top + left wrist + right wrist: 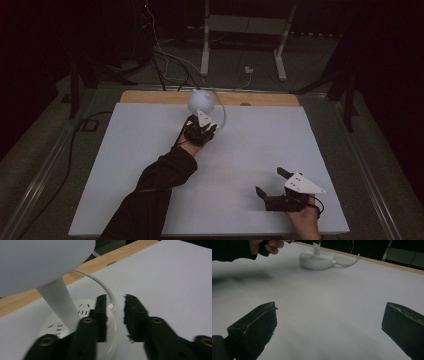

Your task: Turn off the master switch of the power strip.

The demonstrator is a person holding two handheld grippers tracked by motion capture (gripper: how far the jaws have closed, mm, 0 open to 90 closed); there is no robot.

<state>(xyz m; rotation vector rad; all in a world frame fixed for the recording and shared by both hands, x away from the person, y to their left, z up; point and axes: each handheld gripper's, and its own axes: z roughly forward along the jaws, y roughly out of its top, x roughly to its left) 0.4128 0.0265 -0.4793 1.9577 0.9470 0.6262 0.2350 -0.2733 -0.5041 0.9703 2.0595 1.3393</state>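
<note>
Two grippers: left gripper (201, 131) works at the lamp, right gripper (272, 189) idles near the person's edge of the table
left state: jaws drawn in to a narrow gap, nothing clamped; they hang over the near rim of the base, and the left gripper view shows bare rim and sheet between the pads
right state: jaws wide apart, nothing between them, hovering low over the white sheet (342, 302)
thing: small white plastic desk lamp with round globe head (201, 100), straight flat white stem (60, 302) and round puck-shaped base (316, 260)
lamp place: just ahead of and under the left gripper's jaws, at the far edge of the sheet by the bare wooden table strip (105, 261); well ahead of the right gripper
lamp look: smooth matte shell, slotted marks printed on the base top, small blue dot on the base side in the right gripper view; likely a touch spot or indicator, can't confirm
cord: white power cable (100, 282) leaves the base just ahead of the left jaws and curves away
step, my read: tap or press the base top with the near-closed jaws
do it well: come straight down on the flat of the base, clear of the stem; light press only, the base is light and may skid
watch: keep the tips off the cable plug, a sideways nudge could drag the lamp
</note>
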